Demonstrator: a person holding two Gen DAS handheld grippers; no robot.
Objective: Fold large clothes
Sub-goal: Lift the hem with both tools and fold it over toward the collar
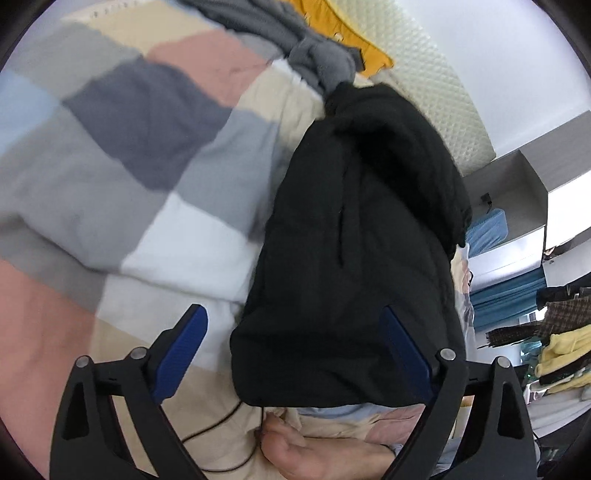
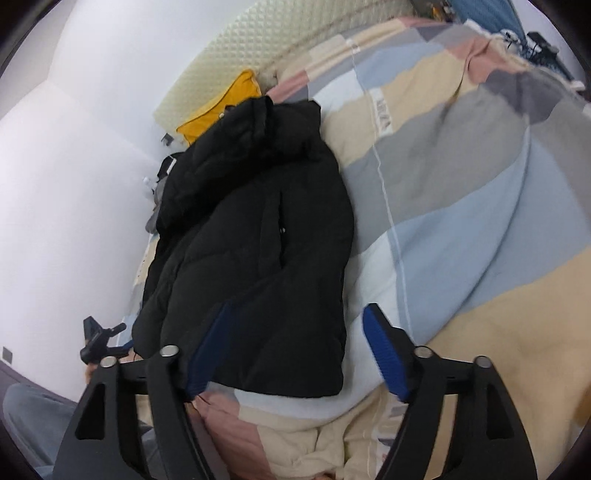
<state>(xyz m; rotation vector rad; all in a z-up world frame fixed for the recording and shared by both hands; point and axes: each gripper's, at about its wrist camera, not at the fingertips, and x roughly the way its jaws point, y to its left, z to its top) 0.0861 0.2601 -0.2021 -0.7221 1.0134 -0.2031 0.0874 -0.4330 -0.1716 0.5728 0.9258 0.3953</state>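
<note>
A black puffer jacket [image 1: 354, 236] lies lengthwise on a patchwork duvet [image 1: 147, 155], folded into a long narrow shape, hood end far from me. My left gripper [image 1: 295, 350] is open and empty, its blue pads standing either side of the jacket's near hem, just above it. In the right wrist view the jacket [image 2: 258, 240] lies left of centre. My right gripper [image 2: 295, 350] is open and empty over the jacket's near right corner. The left gripper [image 2: 99, 339] shows small at the jacket's left edge.
A grey garment [image 1: 317, 62] and a yellow garment [image 1: 354, 33] lie beyond the jacket by a cream textured headboard [image 1: 436, 85]. A bare foot [image 1: 314, 450] and a black cable [image 1: 221, 417] are near my left gripper. Hanging clothes [image 1: 554, 332] stand at the right. White wall [image 2: 74, 184] is left.
</note>
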